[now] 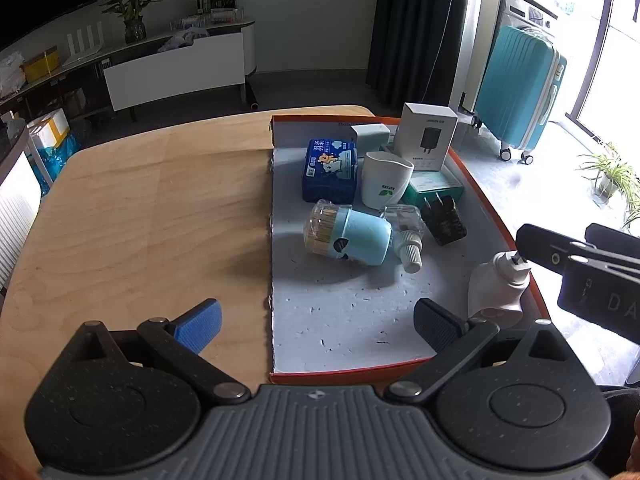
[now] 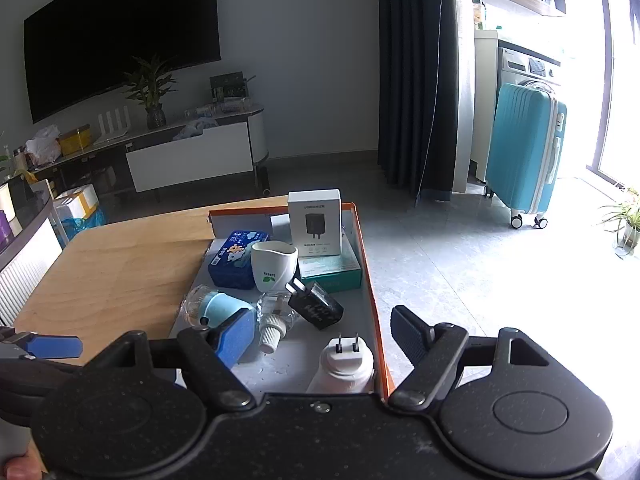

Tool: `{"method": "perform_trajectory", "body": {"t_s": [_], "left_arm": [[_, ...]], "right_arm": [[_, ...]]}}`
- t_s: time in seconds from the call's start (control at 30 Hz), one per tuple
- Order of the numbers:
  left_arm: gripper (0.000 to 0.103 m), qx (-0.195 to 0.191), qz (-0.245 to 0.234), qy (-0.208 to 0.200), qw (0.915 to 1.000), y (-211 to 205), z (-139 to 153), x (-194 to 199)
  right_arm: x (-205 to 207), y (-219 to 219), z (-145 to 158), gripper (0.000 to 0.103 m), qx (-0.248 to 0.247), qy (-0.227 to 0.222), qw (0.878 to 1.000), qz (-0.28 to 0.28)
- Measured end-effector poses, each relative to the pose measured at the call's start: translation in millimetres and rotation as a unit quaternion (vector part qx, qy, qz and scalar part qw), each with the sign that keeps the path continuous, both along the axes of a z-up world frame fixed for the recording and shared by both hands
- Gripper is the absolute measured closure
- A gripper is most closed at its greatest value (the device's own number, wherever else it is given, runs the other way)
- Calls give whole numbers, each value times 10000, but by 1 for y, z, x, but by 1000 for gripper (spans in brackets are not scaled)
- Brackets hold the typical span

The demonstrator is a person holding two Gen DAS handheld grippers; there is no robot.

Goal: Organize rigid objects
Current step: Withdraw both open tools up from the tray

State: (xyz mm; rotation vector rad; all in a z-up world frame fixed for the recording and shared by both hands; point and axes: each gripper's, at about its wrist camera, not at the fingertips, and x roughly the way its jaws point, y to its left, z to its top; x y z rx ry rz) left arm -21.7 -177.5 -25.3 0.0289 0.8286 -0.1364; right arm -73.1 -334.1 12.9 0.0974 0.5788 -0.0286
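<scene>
An orange-rimmed tray (image 1: pixel 352 373) lies on the wooden table (image 1: pixel 140 220). It holds a blue tissue pack (image 1: pixel 330 170), a white cup (image 1: pixel 386 184), a white charger box (image 1: pixel 428 136), a teal box (image 1: pixel 434 190), a black plug (image 1: pixel 444 222), a light-blue toothpick holder (image 1: pixel 352 236) on its side and a clear bottle (image 1: pixel 404 232). A white plug-in device (image 2: pixel 346 364) stands in the tray's near right corner. My right gripper (image 2: pixel 325 336) is open around it without touching. My left gripper (image 1: pixel 318 326) hangs open over the tray's near edge, holding nothing.
The tray sits at the table's right edge, with grey floor (image 2: pixel 460 260) beyond. A teal suitcase (image 1: pixel 520 88) stands by the window, and a TV cabinet (image 1: pixel 176 68) is far behind. Bare wood spreads left of the tray.
</scene>
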Motion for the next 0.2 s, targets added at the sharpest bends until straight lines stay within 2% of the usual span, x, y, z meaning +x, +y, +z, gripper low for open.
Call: {"method": "perform_trajectory", "body": {"t_s": [0.2], "left_arm": [[0, -67, 1, 74, 10000, 3, -2, 2]], "right_arm": [[3, 1, -5, 14, -7, 65, 10000, 9]]}}
